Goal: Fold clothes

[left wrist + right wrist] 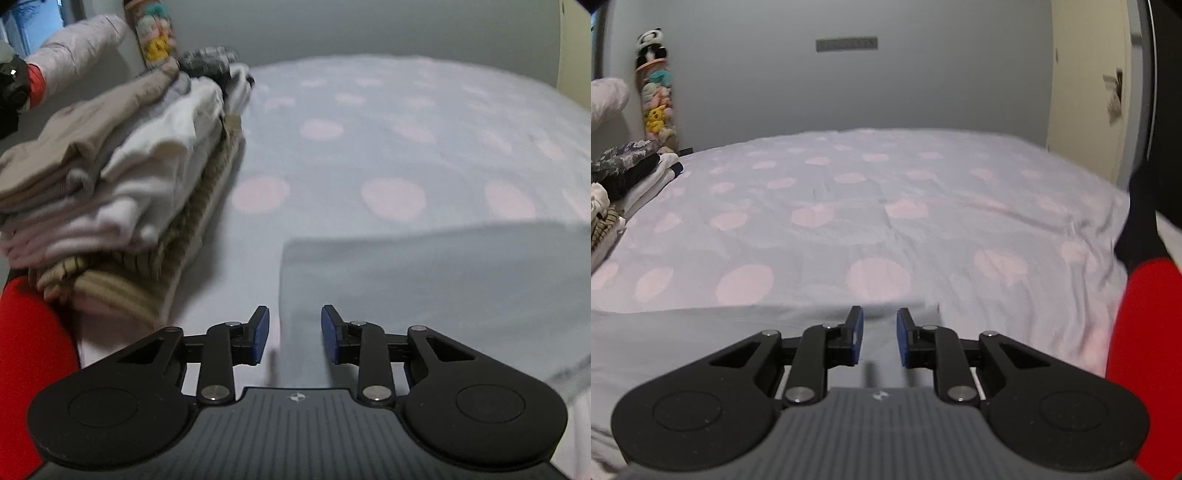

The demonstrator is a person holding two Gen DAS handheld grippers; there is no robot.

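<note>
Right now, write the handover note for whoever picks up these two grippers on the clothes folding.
Left gripper: open, nothing between the pads, over the near left corner of the pale grey garment.
Right gripper: open with a narrower gap, nothing pinched, over the same garment's far right corner.
Things: the garment lies flat on the spotted bedspread. The stack of folded clothes sits to the left on the bed.
Done: several pieces are folded and stacked.
Left: grip this garment, fold it, and probably add it to the stack.
</note>
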